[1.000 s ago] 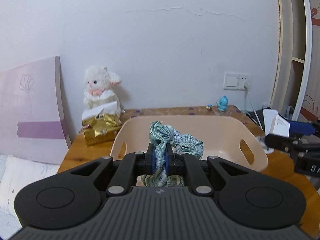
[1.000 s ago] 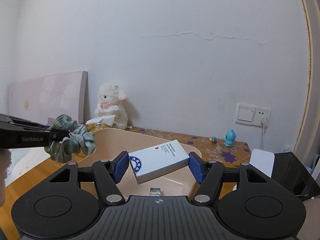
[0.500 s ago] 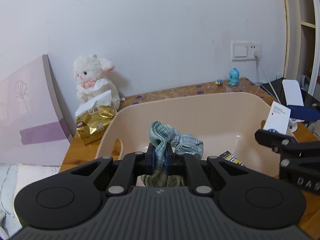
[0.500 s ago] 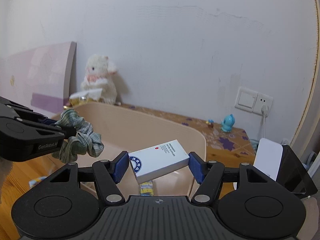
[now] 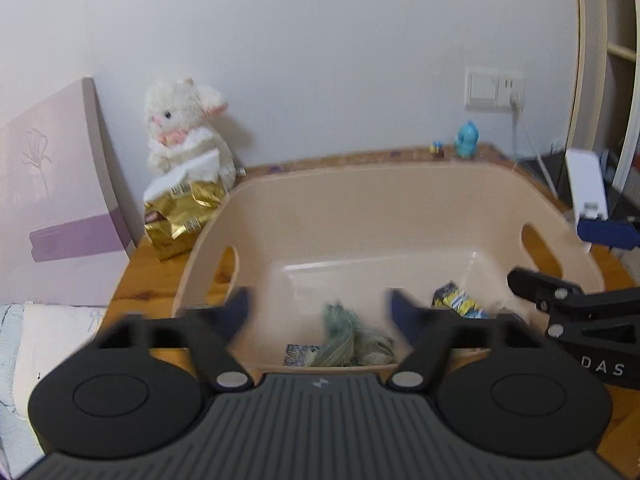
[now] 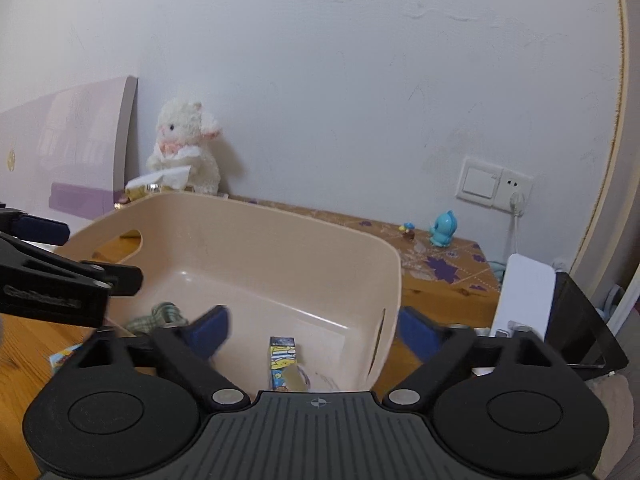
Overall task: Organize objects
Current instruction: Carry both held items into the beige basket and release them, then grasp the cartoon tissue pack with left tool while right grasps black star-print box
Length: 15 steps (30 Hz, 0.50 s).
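Note:
A beige plastic basket (image 5: 400, 208) stands on the wooden table; it also shows in the right wrist view (image 6: 280, 240). My left gripper (image 5: 318, 304) is open above its near side. The green checked scrunchie (image 5: 344, 336) lies on the basket floor below it, and also shows in the right wrist view (image 6: 160, 316). My right gripper (image 6: 312, 328) is open over the basket's right end, and its fingers (image 5: 536, 288) show in the left wrist view. A small blue-and-yellow carton (image 6: 282, 360) lies on the basket floor. The white box is out of sight.
A white plush lamb (image 5: 184, 136) sits behind a gold snack bag (image 5: 180, 216) at the back left. A pink board (image 5: 52, 208) leans on the wall. A blue figurine (image 5: 466, 144), a wall socket (image 5: 494, 90) and a white device (image 5: 586, 180) are at the right.
Both grippers opened. The scrunchie dropped from my left gripper into the basket. The white box left my right gripper and is no longer visible. Both cameras tilted down over the basket.

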Available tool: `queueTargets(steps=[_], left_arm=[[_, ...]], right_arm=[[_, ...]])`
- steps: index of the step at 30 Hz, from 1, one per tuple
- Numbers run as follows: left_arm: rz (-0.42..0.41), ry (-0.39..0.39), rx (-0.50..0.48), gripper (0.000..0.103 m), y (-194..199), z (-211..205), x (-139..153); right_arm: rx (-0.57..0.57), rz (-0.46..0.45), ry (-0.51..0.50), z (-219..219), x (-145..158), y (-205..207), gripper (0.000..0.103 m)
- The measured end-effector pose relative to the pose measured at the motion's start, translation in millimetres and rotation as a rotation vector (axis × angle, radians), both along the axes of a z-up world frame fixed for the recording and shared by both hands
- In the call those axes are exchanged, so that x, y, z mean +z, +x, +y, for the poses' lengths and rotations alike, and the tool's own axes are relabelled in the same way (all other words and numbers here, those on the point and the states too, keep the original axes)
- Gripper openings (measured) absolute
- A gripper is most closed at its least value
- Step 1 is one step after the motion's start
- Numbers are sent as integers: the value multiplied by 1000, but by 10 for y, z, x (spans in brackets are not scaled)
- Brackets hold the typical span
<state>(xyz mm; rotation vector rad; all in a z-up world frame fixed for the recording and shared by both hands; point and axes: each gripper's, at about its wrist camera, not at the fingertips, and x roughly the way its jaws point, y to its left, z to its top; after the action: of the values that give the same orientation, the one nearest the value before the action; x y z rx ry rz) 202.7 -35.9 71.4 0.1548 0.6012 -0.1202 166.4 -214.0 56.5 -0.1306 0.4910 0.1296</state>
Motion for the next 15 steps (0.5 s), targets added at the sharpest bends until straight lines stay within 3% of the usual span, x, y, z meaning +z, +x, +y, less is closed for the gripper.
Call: queueTargets(steps=[8, 15], left_arm=[[-64, -21, -13, 97, -364, 230, 225], [-52, -23, 4, 98, -559, 468, 159]], right_arm=[[11, -31, 44, 24, 105, -396, 103], [29, 1, 60, 137, 6, -653, 103]])
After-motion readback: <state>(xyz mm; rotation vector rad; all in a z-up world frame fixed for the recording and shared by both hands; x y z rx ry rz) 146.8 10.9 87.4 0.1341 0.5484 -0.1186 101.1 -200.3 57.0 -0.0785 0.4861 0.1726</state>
